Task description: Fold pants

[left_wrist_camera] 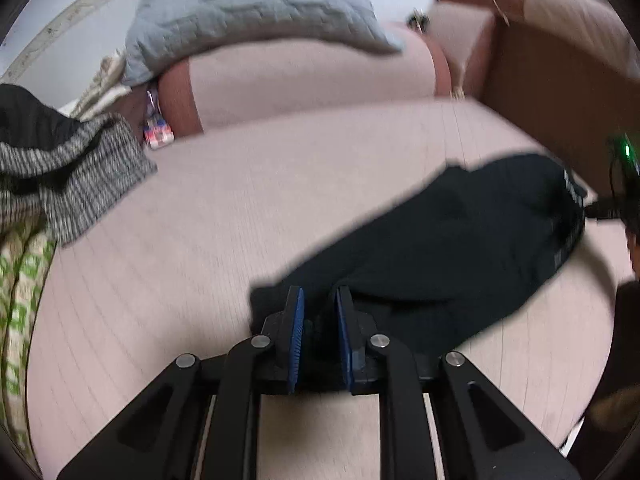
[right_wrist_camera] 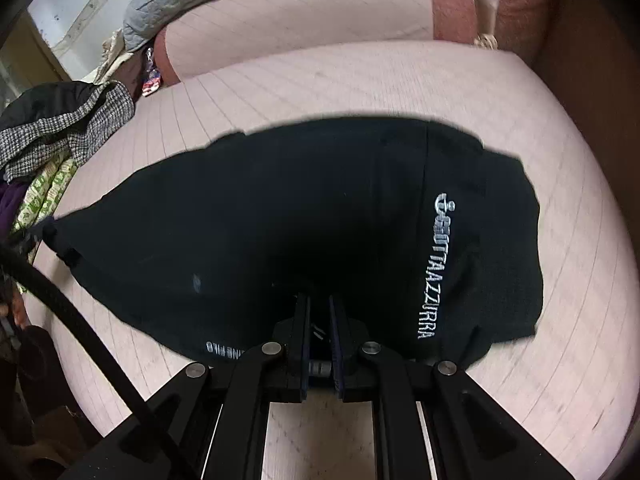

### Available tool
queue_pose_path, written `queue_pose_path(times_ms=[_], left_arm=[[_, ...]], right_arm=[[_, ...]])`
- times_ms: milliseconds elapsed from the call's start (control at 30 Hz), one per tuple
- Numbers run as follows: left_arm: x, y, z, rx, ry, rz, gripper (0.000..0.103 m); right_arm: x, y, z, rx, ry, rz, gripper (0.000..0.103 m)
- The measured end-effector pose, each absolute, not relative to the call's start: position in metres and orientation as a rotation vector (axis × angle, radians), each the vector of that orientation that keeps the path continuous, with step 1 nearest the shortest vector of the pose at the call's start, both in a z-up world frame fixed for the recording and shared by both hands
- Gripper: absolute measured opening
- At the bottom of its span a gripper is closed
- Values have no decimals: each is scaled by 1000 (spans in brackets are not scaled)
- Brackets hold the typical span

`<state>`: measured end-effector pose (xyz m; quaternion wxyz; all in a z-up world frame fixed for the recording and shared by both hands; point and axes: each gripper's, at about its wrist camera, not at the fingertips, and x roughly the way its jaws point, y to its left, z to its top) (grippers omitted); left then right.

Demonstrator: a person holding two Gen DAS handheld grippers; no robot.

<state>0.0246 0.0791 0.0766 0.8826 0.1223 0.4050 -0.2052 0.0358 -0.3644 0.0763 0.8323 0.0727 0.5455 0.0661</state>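
The black pants [left_wrist_camera: 452, 236] lie stretched across a pale pink sofa seat [left_wrist_camera: 180, 260]. In the right wrist view the pants [right_wrist_camera: 280, 220] show white lettering down one side. My left gripper [left_wrist_camera: 319, 300] is shut on one end of the pants, with the dark cloth pinched between its blue pads [left_wrist_camera: 297, 320]. My right gripper [right_wrist_camera: 319, 308] is shut on the near edge of the pants by the waistband. The right gripper shows at the far right in the left wrist view [left_wrist_camera: 600, 208], at the other end of the pants.
A grey quilted pillow [left_wrist_camera: 248, 12] lies on the sofa back. A grey tweed garment [left_wrist_camera: 76, 172] and a green patterned cloth [left_wrist_camera: 20, 280] are piled at the left. A brown armrest [left_wrist_camera: 560, 92] stands at the right.
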Motion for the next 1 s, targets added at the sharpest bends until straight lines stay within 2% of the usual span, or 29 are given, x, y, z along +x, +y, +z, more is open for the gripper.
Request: queue_pose_path(times_ms=[133,233,300,333,400,633,767,867,933,1000], left_arm=[[3,93,73,232,866,-410,25],[-7,116,85,162,853,-374,38],[-9,133,92,109,845,-340,53],[-9,140,95,86,842,-325,55],[-8,156,99,17,844,-298,56],[17,186,92,-263,884,-267,58],[48,195,81,-397,870,-206,58],[57,198,78,-367,831,-137,58],[54,200,75,-311,794,-82,58],[53,209,71,-307,807,-47,59]], right_arm=[[24,-364,77,152,1151,121,10],[19,-362,79,108,1163,99,12],[16,-362,79,78,1179,87,14],[16,-361,79,69,1185,80,17],[14,-362,81,51,1189,62,24],[4,-341,118,11,1126,62,25],[20,-289,143,56,1071,220,26],[43,-227,150,79,1070,367,28],[56,-187,150,76,1073,441,43],[71,-136,149,47,1074,513,49]])
